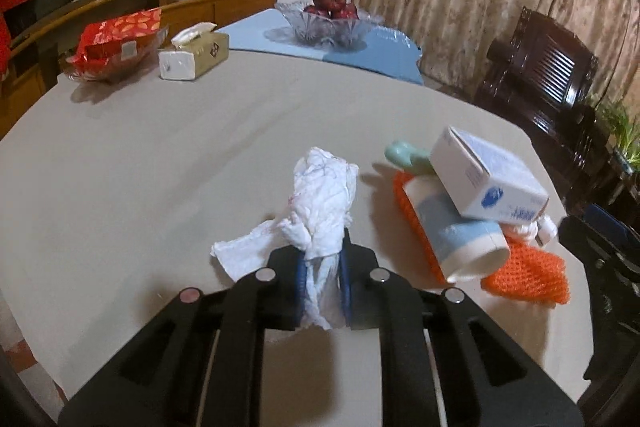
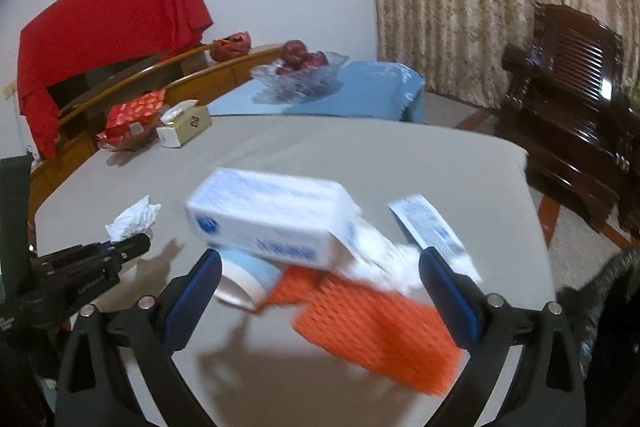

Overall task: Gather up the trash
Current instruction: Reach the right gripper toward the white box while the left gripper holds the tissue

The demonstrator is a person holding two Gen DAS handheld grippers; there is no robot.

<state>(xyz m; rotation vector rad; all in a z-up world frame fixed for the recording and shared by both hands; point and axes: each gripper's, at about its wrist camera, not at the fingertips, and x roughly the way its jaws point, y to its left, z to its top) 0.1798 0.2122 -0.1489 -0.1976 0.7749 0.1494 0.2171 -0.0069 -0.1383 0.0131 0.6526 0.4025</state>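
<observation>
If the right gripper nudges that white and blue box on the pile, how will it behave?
The white and blue box will likely slide or tip: it sits tilted atop the paper cup and orange mesh. It is probably light cardboard. The round cup beneath may roll, shifting the pile.

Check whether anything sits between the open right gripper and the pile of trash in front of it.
Nothing visible does. The right gripper is open around the pile: white box on top, paper cup and orange mesh beneath. The left gripper holds a crumpled tissue, off to the side.
</observation>
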